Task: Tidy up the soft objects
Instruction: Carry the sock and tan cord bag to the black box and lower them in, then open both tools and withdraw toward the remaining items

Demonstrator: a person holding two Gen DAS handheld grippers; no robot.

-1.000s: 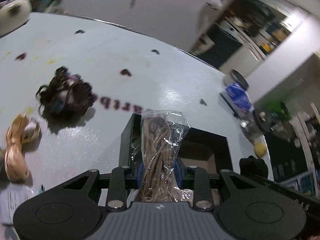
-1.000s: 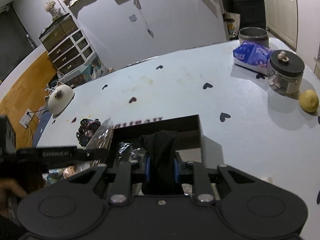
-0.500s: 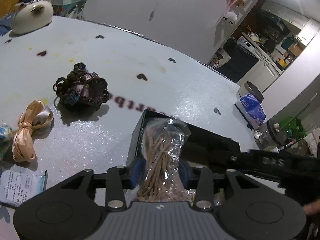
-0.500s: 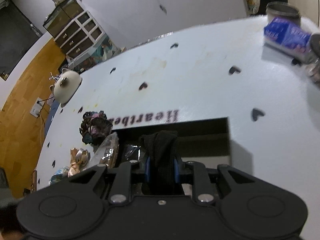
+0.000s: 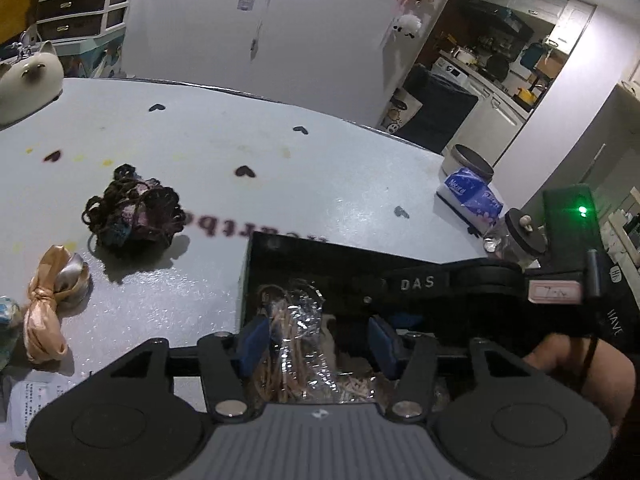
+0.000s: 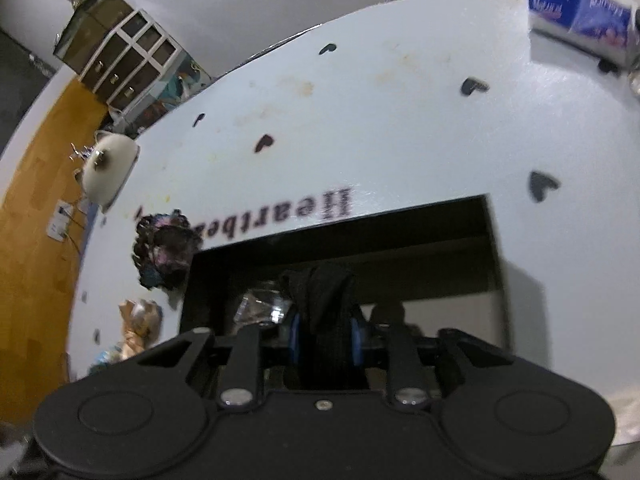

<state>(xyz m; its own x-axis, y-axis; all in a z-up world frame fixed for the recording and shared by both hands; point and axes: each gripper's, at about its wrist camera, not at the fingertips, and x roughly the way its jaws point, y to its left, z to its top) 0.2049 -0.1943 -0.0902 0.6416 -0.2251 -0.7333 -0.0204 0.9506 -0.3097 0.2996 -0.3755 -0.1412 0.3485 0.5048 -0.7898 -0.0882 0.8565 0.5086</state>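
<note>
A black box [image 5: 304,248] sits on the pale table. My left gripper [image 5: 320,340] hangs over its near left corner, jaws opening. A clear bag of brown cords [image 5: 296,332] lies between them in the box, leaning on the left pad only. My right gripper [image 6: 325,338] is low over the box [image 6: 340,232] with a black cloth [image 6: 326,300] between its blue pads. Its jaws are opening, though the pads still touch the cloth. The clear bag [image 6: 260,304] glints just left of it.
A dark yarn bundle [image 5: 132,212] and a peach ribbon [image 5: 48,300] lie left of the box. A paper slip [image 5: 32,400] lies nearer. A tissue pack [image 5: 472,196] and a lidded jar [image 5: 516,236] stand at the right. A person's hand [image 5: 580,368] holds the other tool.
The left jaws have spread off the bag, which has dropped lower into the box. The right gripper has sunk toward the box with the black cloth and come into the left wrist view.
</note>
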